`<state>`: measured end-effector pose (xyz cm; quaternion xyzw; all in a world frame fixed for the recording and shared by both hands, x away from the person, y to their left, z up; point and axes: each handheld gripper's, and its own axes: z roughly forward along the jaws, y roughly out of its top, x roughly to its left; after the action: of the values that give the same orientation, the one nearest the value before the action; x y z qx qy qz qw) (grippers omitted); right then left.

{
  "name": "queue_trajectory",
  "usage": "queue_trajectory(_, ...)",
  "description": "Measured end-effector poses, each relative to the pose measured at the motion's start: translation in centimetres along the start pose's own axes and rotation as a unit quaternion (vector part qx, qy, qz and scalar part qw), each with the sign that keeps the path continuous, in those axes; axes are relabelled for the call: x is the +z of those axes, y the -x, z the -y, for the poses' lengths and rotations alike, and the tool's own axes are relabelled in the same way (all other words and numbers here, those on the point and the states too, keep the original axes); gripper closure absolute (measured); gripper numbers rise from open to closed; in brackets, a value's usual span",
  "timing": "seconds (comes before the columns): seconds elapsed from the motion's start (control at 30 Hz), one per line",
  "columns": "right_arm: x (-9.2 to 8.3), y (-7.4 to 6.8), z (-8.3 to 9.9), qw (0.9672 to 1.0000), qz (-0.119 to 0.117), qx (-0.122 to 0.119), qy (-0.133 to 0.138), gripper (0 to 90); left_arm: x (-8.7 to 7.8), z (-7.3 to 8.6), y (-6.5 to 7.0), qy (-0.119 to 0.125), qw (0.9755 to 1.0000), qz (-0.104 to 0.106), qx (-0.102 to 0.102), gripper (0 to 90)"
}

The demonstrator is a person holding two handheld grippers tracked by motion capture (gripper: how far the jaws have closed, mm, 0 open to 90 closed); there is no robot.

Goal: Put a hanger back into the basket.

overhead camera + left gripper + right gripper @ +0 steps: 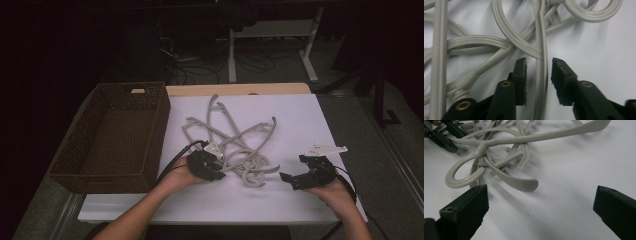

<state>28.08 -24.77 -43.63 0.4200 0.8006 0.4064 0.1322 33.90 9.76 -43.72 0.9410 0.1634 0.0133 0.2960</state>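
Observation:
Several grey plastic hangers [235,137] lie tangled on the white table cover [300,120]. My left gripper [218,167] sits at the near left edge of the tangle. In the left gripper view my left gripper [539,60] straddles one thin hanger arm [541,80], with a small gap on each side of it, so the pads do not press. To the right of the pile my right gripper [292,167] is held just above the cover. Its jaws [542,188] stand wide apart over bare cover, short of a hanger hook [461,175].
A dark woven basket [107,175] stands on the left side of the table, its inside bare. The near table edge runs just below both hands. Desk legs and cables show in the dark behind the table.

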Motion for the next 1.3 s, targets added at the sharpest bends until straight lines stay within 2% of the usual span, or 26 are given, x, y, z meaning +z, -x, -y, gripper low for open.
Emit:
queue_trajectory(0.13,0.0,0.0,0.0,1.0,-0.002,0.001,0.0,0.0,0.4,-0.2,-0.1,-0.01,0.9999,-0.006,0.001,72.4)
queue_trajectory(0.3,0.0,0.0,0.0,1.0,-0.004,0.001,0.002,0.0,0.6,-0.4,0.0,-0.012,0.9999,-0.004,0.006,79.8)
queue_trajectory(0.57,0.0,0.0,0.0,1.0,-0.005,0.001,0.002,0.0,0.2,-0.6,0.1,-0.012,0.9997,-0.015,0.013,81.4)
queue_trajectory(0.7,0.0,0.1,0.0,1.0,-0.006,0.001,0.002,0.0,-0.4,-0.7,0.1,-0.001,0.9997,-0.014,0.017,81.6)
queue_trajectory(0.8,0.0,0.1,0.0,1.0,-0.006,0.002,0.002,0.0,-1.1,-0.9,0.0,0.01,0.9999,-0.007,0.009,81.7)
queue_trajectory(0.97,-0.1,0.0,0.0,1.0,-0.007,0.004,0.004,0.0,-2.8,-1.5,-0.1,0.031,0.9995,-0.007,0.004,81.9)
queue_trajectory(1.1,-0.2,0.2,-0.1,0.9999,-0.007,0.007,0.008,0.0,-4.8,-2.7,-0.1,0.046,0.9989,-0.01,0.001,81.9)
queue_trajectory(1.3,-0.5,0.3,-0.1,0.9997,-0.01,0.01,0.018,0.0,-8.2,-4.9,-0.1,0.053,0.9983,-0.023,0.011,81.9)
